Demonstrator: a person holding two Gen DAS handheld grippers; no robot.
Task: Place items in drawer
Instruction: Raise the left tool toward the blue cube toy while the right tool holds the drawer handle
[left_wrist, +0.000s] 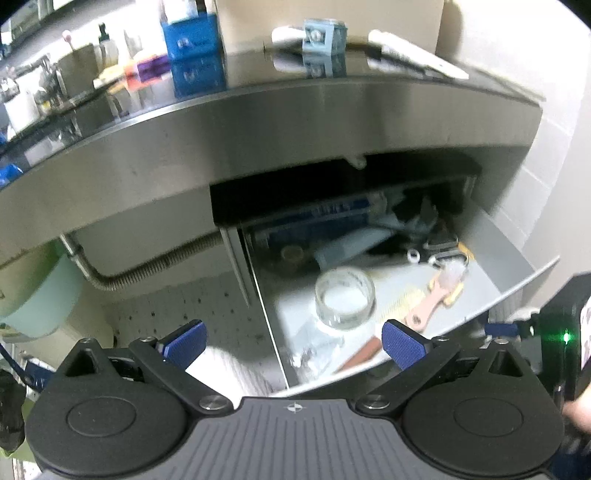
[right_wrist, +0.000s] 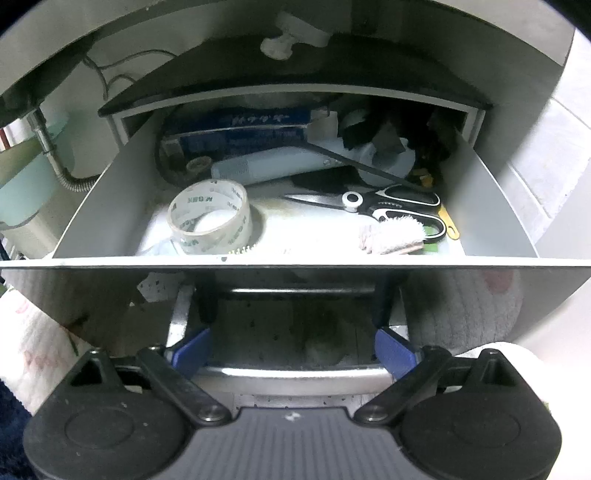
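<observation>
The grey drawer (right_wrist: 295, 261) stands pulled out under a steel counter (left_wrist: 295, 110). Inside lie a clear tape roll (right_wrist: 208, 218), black-and-white scissors (right_wrist: 391, 205), a white-bristled brush (right_wrist: 393, 234), a white tube (right_wrist: 280, 164) and a blue box (right_wrist: 240, 136) at the back. My right gripper (right_wrist: 291, 350) is open, its blue pads (right_wrist: 192, 350) wide apart at the drawer's metal handle bar (right_wrist: 291, 373). My left gripper (left_wrist: 293, 343) hangs open and empty over the drawer's front left corner, above the tape roll (left_wrist: 345, 297) and the pink-handled brush (left_wrist: 439, 288).
On the counter stand a blue container (left_wrist: 194, 35), a pale blue block (left_wrist: 325, 35) and several bottles. A ribbed metal hose (left_wrist: 147, 269) and a green basin (left_wrist: 37, 295) sit left of the drawer. White tiled wall (right_wrist: 546, 155) closes the right side.
</observation>
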